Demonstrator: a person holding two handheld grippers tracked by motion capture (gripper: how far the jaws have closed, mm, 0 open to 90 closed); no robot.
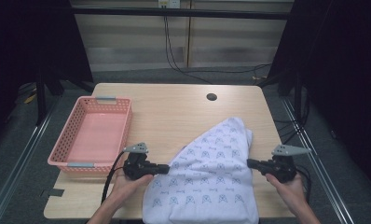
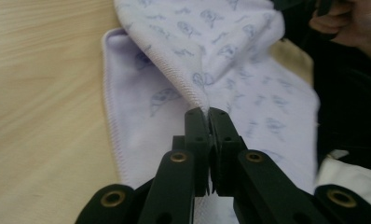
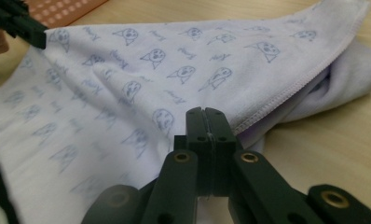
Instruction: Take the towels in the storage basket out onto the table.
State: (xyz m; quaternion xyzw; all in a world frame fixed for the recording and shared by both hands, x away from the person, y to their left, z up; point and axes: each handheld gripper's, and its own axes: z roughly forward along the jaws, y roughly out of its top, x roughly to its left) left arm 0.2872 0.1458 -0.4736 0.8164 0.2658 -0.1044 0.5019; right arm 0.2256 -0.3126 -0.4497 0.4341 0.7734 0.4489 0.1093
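High view: left gripper and right gripper each clamp opposite edges of the printed towel on the table.

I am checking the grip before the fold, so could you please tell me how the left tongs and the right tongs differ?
The left tongs pinch the towel at its left edge beside the pink basket; the right tongs pinch its right edge, away from the basket. The left tongs point right, the right tongs point left. Both are shut on the towel.
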